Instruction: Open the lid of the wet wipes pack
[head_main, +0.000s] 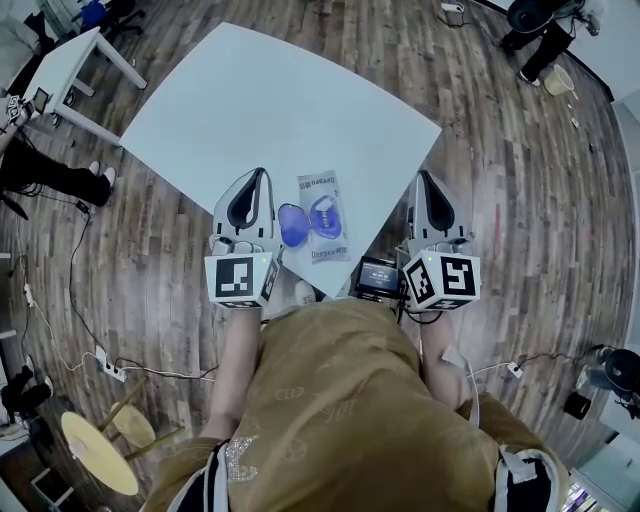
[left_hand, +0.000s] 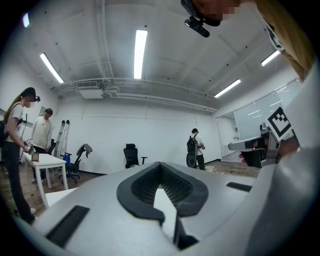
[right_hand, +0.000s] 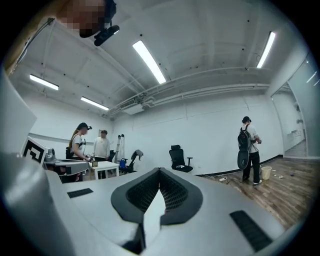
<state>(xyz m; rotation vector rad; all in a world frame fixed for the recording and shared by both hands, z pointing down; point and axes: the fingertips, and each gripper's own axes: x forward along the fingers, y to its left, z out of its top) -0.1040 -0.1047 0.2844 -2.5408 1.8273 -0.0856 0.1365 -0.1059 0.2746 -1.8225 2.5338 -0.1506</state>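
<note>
The wet wipes pack (head_main: 322, 215) lies flat near the front corner of the white table (head_main: 280, 110). Its blue lid (head_main: 292, 225) is flipped open to the left, beside the oval opening (head_main: 324, 212). My left gripper (head_main: 262, 173) is just left of the pack, shut and empty, and lifted off the table. My right gripper (head_main: 421, 176) is off the table's right edge, also shut on nothing. Both gripper views point out across the room, so the left gripper (left_hand: 160, 165) and right gripper (right_hand: 160, 170) show only closed jaws. The pack is out of sight in both.
A small black device (head_main: 377, 275) with a lit screen hangs at my chest. A second white table (head_main: 75, 60) stands at the far left with a person's legs (head_main: 55, 180) beside it. Cables cross the wood floor (head_main: 100, 360). An office chair (left_hand: 131, 156) and standing people (right_hand: 247, 150) are across the room.
</note>
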